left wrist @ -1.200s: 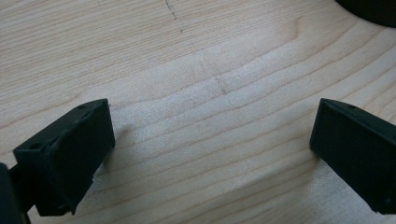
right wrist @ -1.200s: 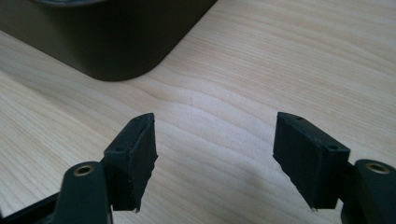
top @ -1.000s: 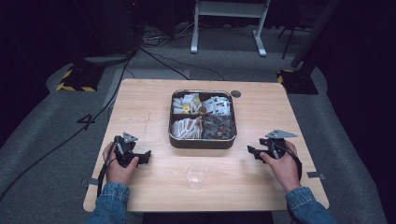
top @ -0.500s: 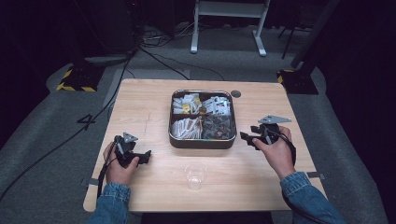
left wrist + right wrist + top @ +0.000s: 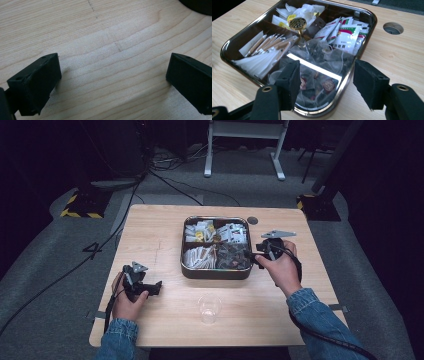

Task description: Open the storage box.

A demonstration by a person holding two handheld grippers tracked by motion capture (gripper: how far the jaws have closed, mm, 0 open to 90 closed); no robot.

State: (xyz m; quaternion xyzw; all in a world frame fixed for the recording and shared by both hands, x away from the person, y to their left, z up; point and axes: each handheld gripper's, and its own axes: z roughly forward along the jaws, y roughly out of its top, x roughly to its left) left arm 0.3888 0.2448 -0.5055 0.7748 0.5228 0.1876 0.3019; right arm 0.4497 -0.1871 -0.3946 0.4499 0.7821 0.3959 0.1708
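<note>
Tea packets fill the metal tray (image 5: 216,271) that sits at the middle of the wooden surface (image 5: 155,227), a little toward its far edge, and that tray is what the right gripper is reaching for. Going from the left: the left gripper (image 5: 156,288) rests low on the near left part of the surface, well apart from the tray, its jaws released and wide with bare wood between them in the left gripper view. Next comes a clear plastic cup (image 5: 209,308), upright near the front edge, just in front of the tray. The tray is split into compartments: white sachets (image 5: 260,53) on one side, printed packets (image 5: 343,33) at the far corner, and dark see-through bags (image 5: 319,75) nearest the right gripper (image 5: 325,80). That gripper hovers over the tray's right-hand near corner; its jaws have just been opening and stand apart, seemingly gripping nothing, though the glare on the bags makes contact hard to judge.
</note>
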